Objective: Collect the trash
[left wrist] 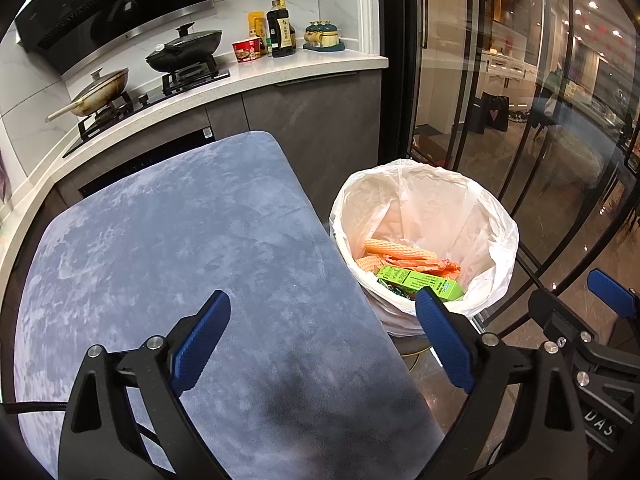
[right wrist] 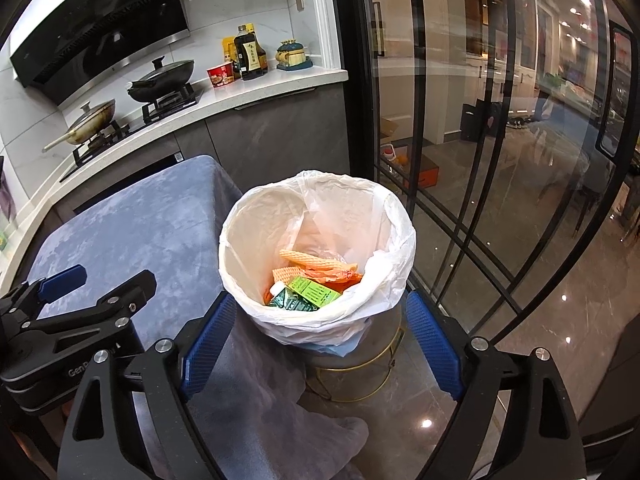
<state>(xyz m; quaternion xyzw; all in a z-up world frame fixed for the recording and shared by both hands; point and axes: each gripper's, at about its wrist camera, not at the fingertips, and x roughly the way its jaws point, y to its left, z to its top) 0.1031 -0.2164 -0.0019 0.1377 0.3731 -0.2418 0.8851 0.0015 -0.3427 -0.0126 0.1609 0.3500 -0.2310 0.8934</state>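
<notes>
A bin lined with a white plastic bag (left wrist: 424, 204) (right wrist: 320, 216) stands on the floor at the right edge of a table with a blue-grey cloth (left wrist: 180, 240) (right wrist: 132, 224). Inside lie a green carton (left wrist: 420, 280) (right wrist: 316, 292), orange foam netting (left wrist: 396, 250) (right wrist: 316, 262) and other wrappers. My left gripper (left wrist: 322, 312) is open and empty above the cloth, left of the bin. My right gripper (right wrist: 320, 312) is open and empty, just in front of and above the bin. Each gripper also shows in the other's view, the right (left wrist: 600, 312) and the left (right wrist: 92, 280).
A kitchen counter (left wrist: 280, 68) behind the table holds a gas hob with two lidded pans (left wrist: 184, 50), a red noodle cup (left wrist: 246, 50), a sauce bottle (left wrist: 280, 30) and a jar set. Glass sliding doors (left wrist: 500, 120) (right wrist: 460, 120) stand to the right. The bin sits on a gold wire stand (right wrist: 360, 376).
</notes>
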